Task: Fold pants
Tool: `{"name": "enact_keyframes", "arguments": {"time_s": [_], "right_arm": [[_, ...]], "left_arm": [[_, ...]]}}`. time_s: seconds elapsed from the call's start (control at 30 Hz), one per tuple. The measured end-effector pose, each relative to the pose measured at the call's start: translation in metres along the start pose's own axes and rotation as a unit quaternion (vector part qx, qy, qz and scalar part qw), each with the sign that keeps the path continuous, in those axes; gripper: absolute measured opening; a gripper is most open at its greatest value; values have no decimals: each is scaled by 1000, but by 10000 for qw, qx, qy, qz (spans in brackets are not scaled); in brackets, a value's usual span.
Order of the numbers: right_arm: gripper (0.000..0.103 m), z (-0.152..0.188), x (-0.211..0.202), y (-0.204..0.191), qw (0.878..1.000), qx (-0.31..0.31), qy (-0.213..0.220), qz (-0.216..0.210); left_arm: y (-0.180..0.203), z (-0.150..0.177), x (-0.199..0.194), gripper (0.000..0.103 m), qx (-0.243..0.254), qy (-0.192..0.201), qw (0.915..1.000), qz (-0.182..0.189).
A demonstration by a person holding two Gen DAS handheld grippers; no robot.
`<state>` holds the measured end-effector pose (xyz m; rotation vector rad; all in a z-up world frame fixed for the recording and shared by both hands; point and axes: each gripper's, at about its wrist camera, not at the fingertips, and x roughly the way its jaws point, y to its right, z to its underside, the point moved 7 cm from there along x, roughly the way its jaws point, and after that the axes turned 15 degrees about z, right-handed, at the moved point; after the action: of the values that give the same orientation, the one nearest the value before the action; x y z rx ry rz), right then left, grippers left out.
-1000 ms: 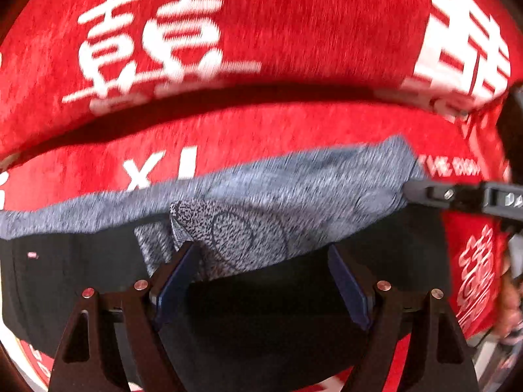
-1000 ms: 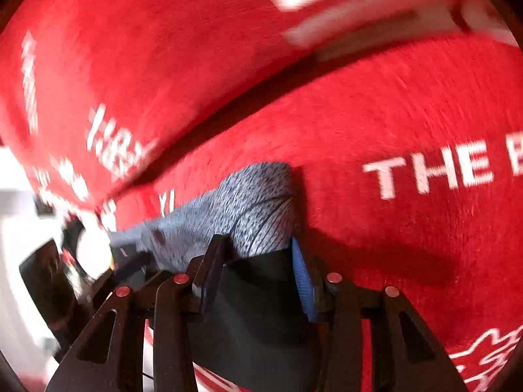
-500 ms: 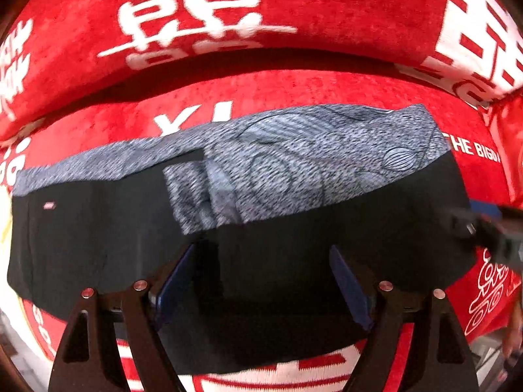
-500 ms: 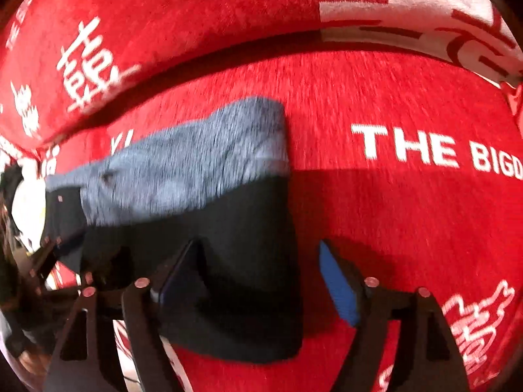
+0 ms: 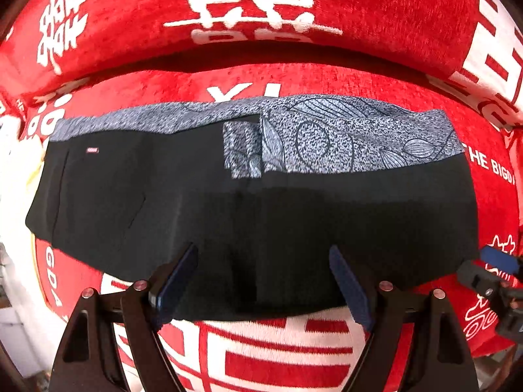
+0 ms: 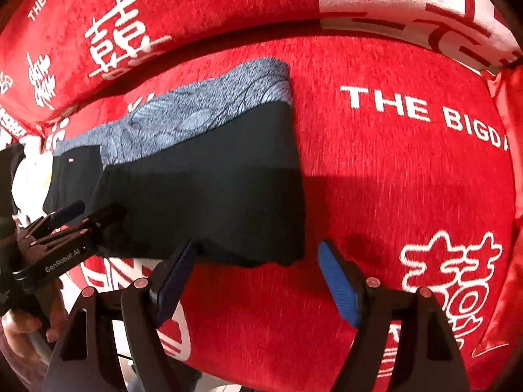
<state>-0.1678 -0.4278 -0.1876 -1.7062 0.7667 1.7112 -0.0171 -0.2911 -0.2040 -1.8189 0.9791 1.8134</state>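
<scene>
the black pants, with a grey leaf-print panel along their far edge, are lying flat and folded on the red printed cover. the left gripper is hovering over the near hem, jaws spread and empty. the right gripper is hanging spread at the near right corner, having just been opening, nothing between its jaws. the cloth is looking light, limp and thin, so pinching the near corners through both layers is probably the safest hold.

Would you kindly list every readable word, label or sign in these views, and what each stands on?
"THE BIGDA", cut off: red plush cover.
"GenRobot.AI": left gripper.
Large white Chinese double-happiness signs: red cushion and cover.
"XI", half hidden: cover, behind black-and-grey folded pants.
Small pink tag on pants: unreadable.
</scene>
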Motion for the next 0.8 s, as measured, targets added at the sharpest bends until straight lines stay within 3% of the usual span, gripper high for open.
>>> {"name": "enact_keyframes", "arguments": {"time_s": [0.2,0.4,0.6,0.8], "right_arm": [[82,13,-4,-10,9981,-444,58,412],[85,20,-16,-39,9970,-384,135,656],[89,20,-29,-89,9957,-423,245,787],[92,13,-38,-128,9951,-515,302,791]], "left_arm": [[-15,15,0,83,-209,-130,9996,132],[-31,14,-6,83,-46,-259,9983,517],[-60,15,-22,83,219,-361,9984,369],[-107,19,-32,83,-82,-361,9986,377]]}}
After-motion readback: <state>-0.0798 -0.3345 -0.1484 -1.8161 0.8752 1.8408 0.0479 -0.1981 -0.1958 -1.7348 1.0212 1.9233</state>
